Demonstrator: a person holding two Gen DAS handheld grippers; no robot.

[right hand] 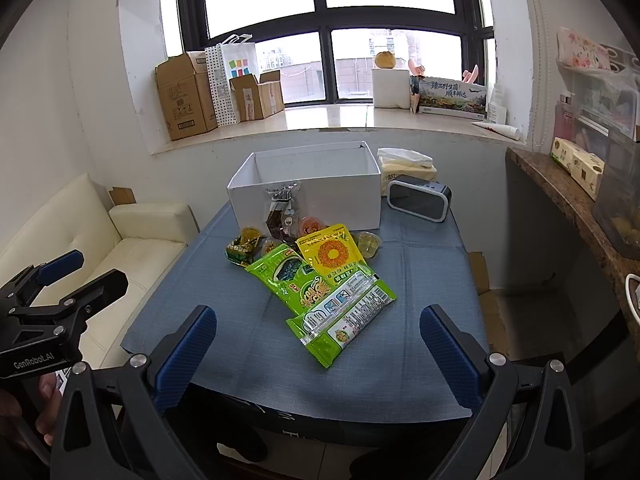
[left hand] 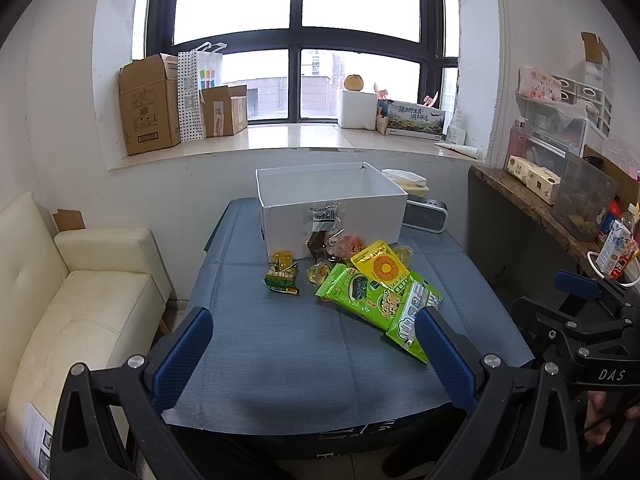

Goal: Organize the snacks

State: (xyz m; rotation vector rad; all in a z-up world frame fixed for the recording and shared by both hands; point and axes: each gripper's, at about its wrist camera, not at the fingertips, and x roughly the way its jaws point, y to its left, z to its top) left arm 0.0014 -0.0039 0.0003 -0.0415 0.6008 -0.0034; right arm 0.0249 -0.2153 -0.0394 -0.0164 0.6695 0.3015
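A white open-topped box [left hand: 332, 208] [right hand: 304, 192] stands at the far side of the blue-covered table [left hand: 280, 352] [right hand: 240, 340]. In front of it lies a pile of snacks: two green bags [left hand: 372, 300] [right hand: 296, 280], a yellow sunflower pouch [left hand: 382, 266] [right hand: 332, 256], a small green packet [left hand: 282, 278] [right hand: 240, 250], a clear packet of dark snacks [left hand: 320, 240] [right hand: 282, 216] leaning on the box, and several jelly cups [right hand: 369, 244]. My left gripper [left hand: 314, 344] [right hand: 88, 274] hovers open over the near table edge. My right gripper [right hand: 318, 344] [left hand: 556, 300] is open beside it, nothing between its fingers.
A grey speaker [right hand: 418, 198] and a tissue pack [right hand: 406, 162] sit right of the box. A cream sofa [left hand: 80, 300] borders the table on the left, and a cluttered stone counter [right hand: 568, 192] on the right. Cardboard boxes [left hand: 148, 104] line the window sill.
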